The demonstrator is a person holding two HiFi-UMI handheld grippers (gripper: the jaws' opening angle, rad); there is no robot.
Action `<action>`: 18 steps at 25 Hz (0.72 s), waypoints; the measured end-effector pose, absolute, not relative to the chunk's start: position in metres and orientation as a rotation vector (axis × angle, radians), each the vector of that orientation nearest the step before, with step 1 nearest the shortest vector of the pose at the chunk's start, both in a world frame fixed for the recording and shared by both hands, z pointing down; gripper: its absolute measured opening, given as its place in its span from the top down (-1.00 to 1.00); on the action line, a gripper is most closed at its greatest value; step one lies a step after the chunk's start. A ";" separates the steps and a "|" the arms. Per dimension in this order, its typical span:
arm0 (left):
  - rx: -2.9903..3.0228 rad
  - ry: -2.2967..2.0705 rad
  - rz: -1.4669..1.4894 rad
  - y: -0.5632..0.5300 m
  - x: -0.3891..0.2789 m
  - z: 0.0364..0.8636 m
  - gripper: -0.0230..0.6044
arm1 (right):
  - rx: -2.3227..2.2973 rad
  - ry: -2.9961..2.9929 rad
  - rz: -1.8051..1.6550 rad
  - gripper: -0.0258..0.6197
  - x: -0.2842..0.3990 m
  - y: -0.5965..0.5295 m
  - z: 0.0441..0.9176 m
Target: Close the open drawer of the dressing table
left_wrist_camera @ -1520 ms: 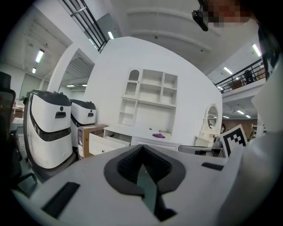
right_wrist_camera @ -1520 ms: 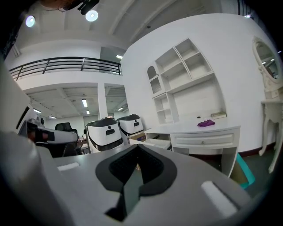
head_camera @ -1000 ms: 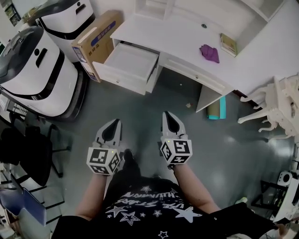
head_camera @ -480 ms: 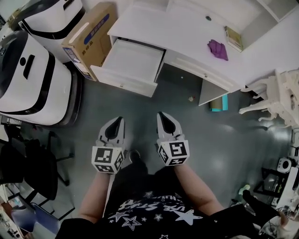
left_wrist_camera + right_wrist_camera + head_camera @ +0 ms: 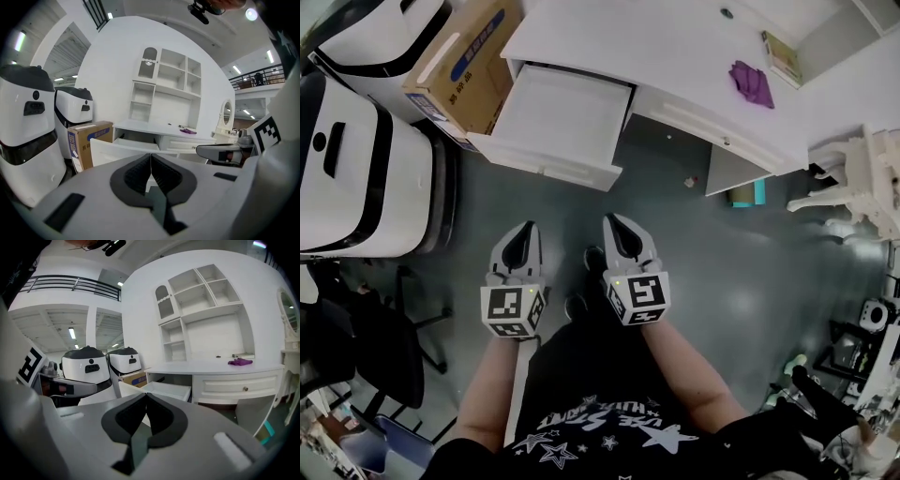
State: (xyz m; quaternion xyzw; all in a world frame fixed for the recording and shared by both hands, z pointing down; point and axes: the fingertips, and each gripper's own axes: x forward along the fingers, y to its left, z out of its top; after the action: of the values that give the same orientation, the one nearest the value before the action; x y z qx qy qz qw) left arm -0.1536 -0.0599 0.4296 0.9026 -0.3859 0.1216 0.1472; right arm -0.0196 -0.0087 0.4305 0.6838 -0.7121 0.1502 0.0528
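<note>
Seen from the head view, the left claw (image 5: 523,232) and the right claw (image 5: 614,223) are held side by side over the grey floor (image 5: 703,272), well apart from the dressing table (image 5: 619,42). The table's left drawer (image 5: 546,161) stands pulled out and empty, just beside a cardboard box (image 5: 459,61). In each gripper view the jaws are pressed together with nothing between them, and the drawer shows beyond their tips. A purple cloth (image 5: 751,82) lies on the white surface toward its right end.
</note>
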 end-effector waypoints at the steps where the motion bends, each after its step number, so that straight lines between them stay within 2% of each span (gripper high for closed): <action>1: 2.593 -1.114 0.357 -0.065 -0.150 0.435 0.90 | 2.074 -2.162 0.464 0.91 -0.017 -0.013 0.438; 18: 2.561 -1.117 0.447 -0.146 -0.122 0.533 0.89 | 1.948 -2.152 0.674 0.91 -0.022 -0.051 0.540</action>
State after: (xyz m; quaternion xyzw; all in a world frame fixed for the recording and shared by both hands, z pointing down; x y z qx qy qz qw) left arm -0.1217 -0.1462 0.5326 0.8941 -0.3899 0.1560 0.1556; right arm -0.0217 -0.0512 0.5395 0.6517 -0.7198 0.2253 0.0807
